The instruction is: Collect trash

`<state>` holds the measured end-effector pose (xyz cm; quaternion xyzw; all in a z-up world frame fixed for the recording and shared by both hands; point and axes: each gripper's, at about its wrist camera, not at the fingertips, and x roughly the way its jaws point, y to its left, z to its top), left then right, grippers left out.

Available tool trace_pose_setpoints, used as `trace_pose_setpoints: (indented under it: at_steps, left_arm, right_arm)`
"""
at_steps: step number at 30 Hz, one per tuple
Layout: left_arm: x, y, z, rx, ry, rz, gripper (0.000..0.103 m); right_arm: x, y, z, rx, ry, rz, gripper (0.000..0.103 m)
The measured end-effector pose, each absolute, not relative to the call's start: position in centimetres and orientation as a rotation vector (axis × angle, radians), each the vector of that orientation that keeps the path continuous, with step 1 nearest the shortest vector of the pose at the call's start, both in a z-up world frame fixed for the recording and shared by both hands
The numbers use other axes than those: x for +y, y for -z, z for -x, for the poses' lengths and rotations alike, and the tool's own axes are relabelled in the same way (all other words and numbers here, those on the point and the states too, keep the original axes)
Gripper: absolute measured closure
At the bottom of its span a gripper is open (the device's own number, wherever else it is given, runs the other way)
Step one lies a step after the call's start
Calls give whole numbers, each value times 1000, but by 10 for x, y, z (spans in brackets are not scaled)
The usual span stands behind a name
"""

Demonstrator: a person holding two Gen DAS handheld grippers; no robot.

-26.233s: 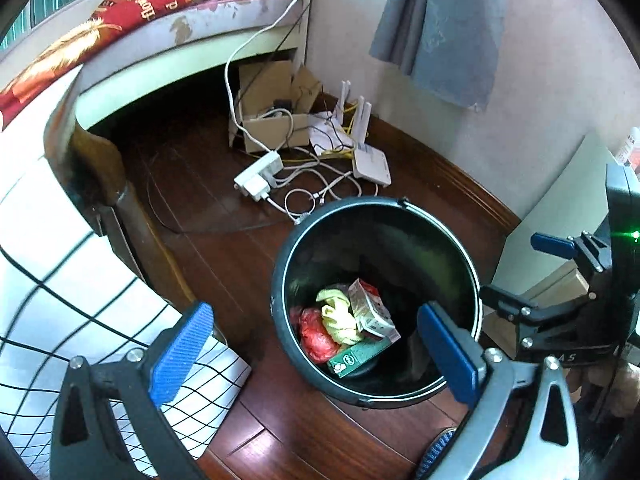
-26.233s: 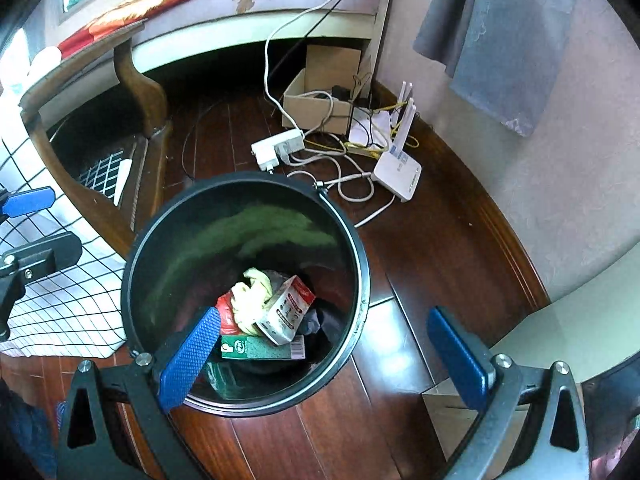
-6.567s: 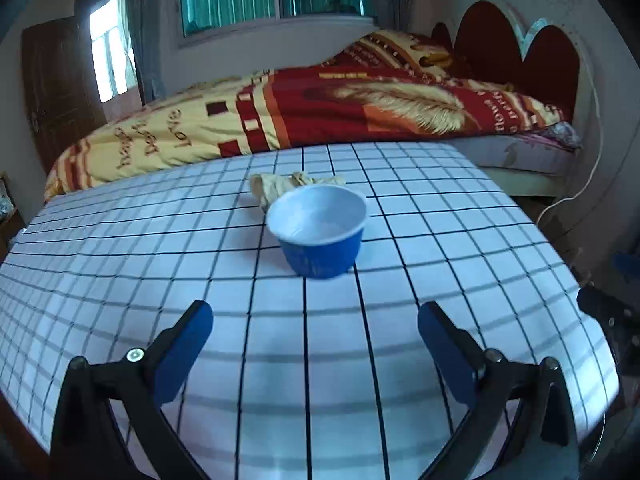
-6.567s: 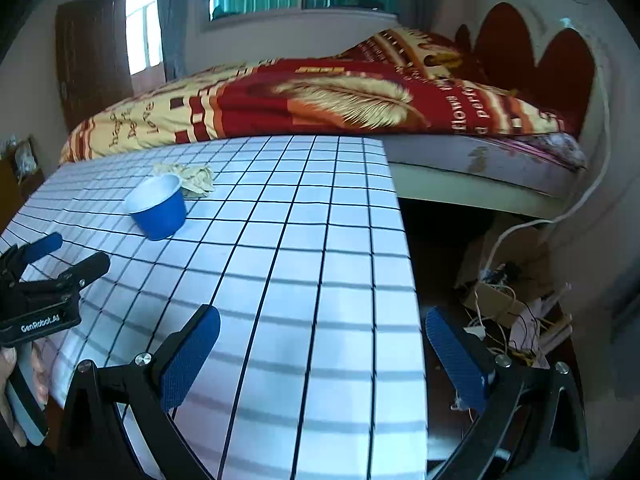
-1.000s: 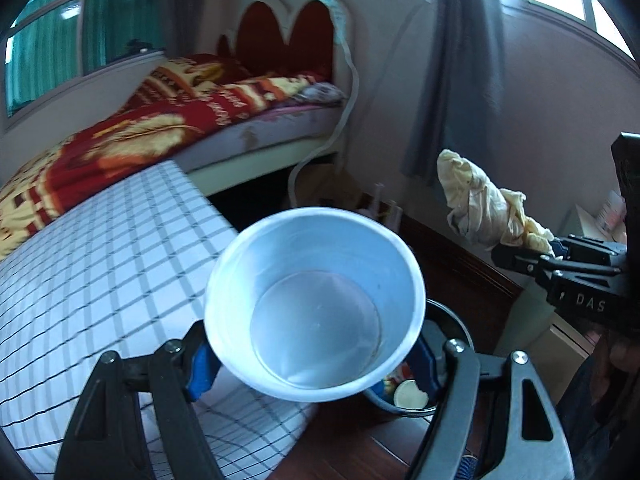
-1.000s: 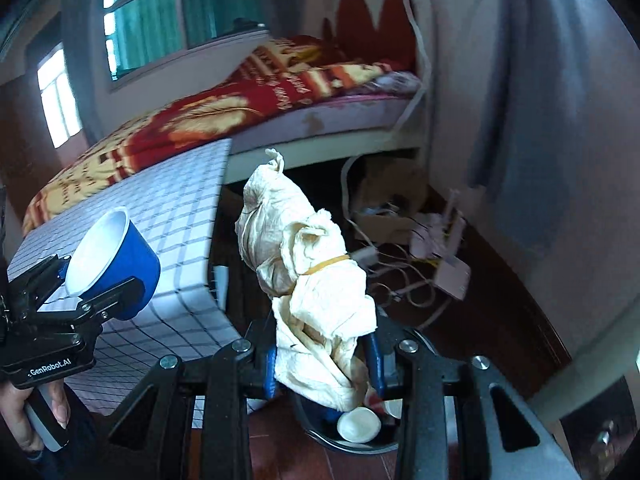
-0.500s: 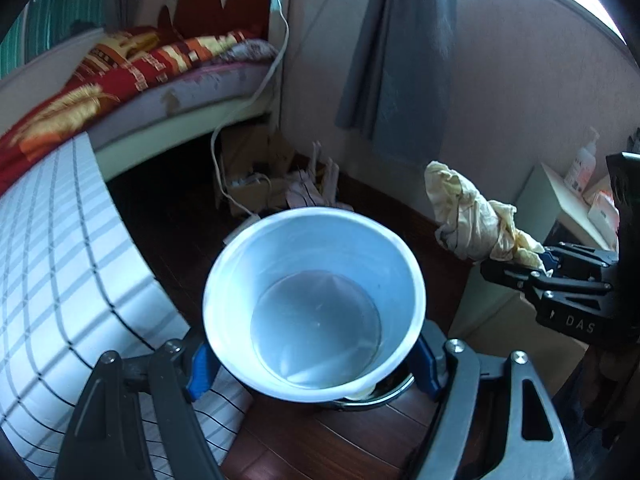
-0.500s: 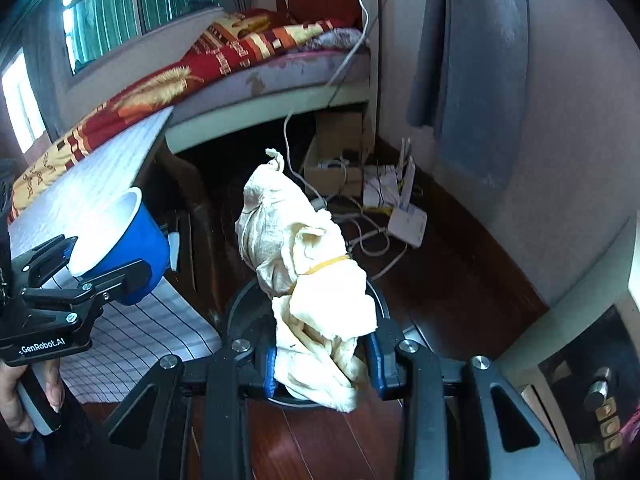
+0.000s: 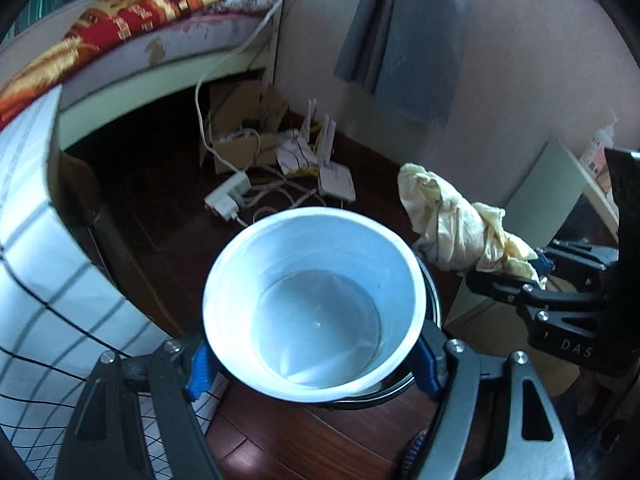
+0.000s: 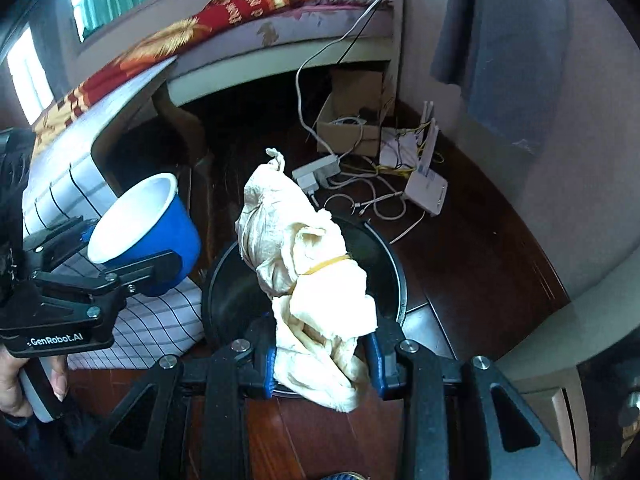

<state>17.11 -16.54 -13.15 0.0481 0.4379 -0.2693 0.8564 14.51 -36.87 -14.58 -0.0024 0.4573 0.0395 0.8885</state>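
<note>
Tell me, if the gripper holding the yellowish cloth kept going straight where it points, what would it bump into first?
Probably the black trash bin. The right gripper, shut on the yellowish cloth, points down into the bin's mouth. Depth is hard to judge.

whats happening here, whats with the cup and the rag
A person is clearing trash with a pair of tongs in each hand. The left tongs grip a blue paper cup, and the right tongs grip a crumpled cream cloth. Both are held over the black trash bin on the floor, not yet dropped.
</note>
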Motion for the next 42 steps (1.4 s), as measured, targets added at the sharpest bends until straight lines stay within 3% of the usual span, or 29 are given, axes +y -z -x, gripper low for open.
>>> trace_pose_setpoints:
  at_steps: [10, 11, 14, 15, 19, 25, 42]
  left_arm:
    - [-180, 175, -194, 1051, 619, -45, 25]
    - [-181, 179, -194, 1067, 618, -53, 24]
    - [-176, 188, -196, 1106, 599, -48, 7]
    - [-171, 187, -194, 1101, 590, -33, 1]
    - [-155, 182, -185, 1056, 501, -56, 1]
    - [-135, 164, -173, 948, 366, -82, 1]
    - [-117, 129, -149, 880, 291, -131, 1]
  right_arm:
    - [-361, 207, -178, 1089, -174, 150, 65]
    - [-363, 214, -182, 1114, -198, 148, 61]
    - [-366, 226, -183, 1118, -162, 207, 12]
    - [-368, 225, -179, 1099, -158, 217, 9]
    - [-379, 225, -179, 1112, -105, 183, 1]
    - [-379, 213, -173, 1078, -44, 74, 0]
    - [-346, 162, -158, 977, -66, 48, 0]
